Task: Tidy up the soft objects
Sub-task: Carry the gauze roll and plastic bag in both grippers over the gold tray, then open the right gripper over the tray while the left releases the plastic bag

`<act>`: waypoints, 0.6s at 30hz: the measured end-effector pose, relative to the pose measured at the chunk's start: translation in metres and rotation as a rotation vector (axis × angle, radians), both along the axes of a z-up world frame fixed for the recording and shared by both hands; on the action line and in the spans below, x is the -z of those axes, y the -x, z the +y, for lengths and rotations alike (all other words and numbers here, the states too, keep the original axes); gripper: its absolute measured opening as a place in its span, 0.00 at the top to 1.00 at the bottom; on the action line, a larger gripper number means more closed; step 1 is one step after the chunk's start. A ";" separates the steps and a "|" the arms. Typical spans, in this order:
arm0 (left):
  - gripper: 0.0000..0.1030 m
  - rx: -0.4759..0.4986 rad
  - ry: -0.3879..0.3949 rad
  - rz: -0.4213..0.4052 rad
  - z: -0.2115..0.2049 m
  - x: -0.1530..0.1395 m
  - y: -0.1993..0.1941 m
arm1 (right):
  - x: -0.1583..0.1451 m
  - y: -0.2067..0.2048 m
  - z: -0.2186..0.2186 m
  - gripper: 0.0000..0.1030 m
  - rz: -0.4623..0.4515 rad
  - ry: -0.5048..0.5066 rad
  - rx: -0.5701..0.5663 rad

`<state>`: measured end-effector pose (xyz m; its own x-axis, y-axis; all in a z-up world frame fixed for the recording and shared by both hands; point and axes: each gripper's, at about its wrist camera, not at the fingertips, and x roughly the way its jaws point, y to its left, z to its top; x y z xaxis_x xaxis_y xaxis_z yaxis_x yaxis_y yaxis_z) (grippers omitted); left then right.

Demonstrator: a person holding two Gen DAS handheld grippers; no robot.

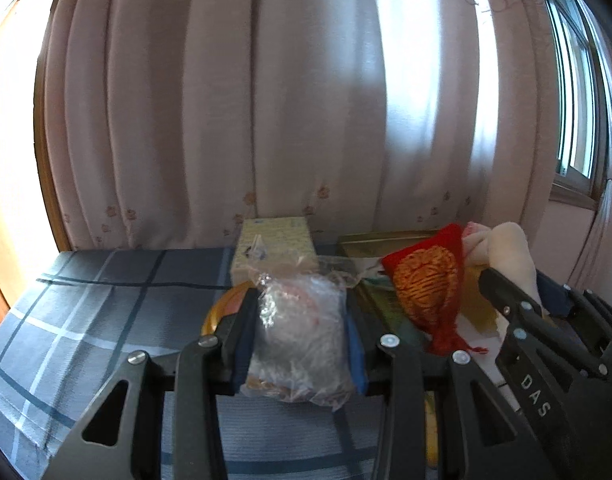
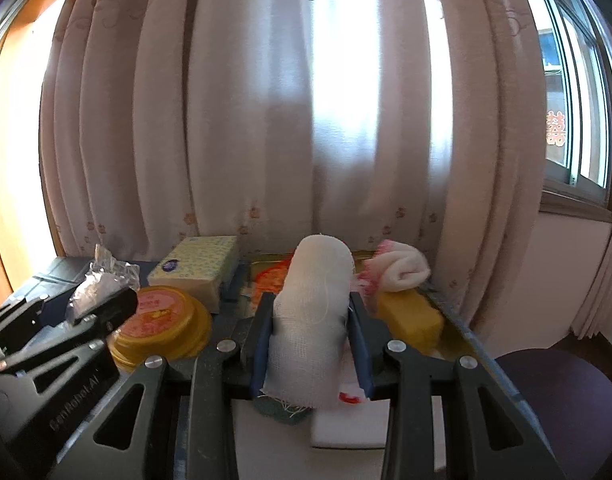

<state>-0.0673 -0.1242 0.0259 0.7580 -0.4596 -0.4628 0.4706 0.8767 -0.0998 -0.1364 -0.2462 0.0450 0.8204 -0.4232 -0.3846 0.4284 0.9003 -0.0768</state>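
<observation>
Gauze roll [image 2: 312,316] sits clamped upright between the right tool's [image 2: 312,340] fingers.

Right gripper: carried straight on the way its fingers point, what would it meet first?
The right gripper, shut on the white gauze roll, points over the gold tray toward the curtain. Probably the tray's contents first; depth is unclear.

Backlit curtain [image 2: 306,120] glare, dim foreground, soft blur, bowed fisheye edges.
</observation>
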 end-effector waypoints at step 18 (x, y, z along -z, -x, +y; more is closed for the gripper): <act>0.63 0.165 -0.023 0.030 -0.077 -0.010 0.023 | -0.026 0.003 -0.082 0.63 0.071 0.048 0.068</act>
<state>-0.0907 -0.2015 0.0360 0.6587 -0.5660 -0.4958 0.6058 0.7897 -0.0966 -0.1397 -0.3279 0.0705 0.7605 -0.4960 -0.4191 0.4800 0.8641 -0.1516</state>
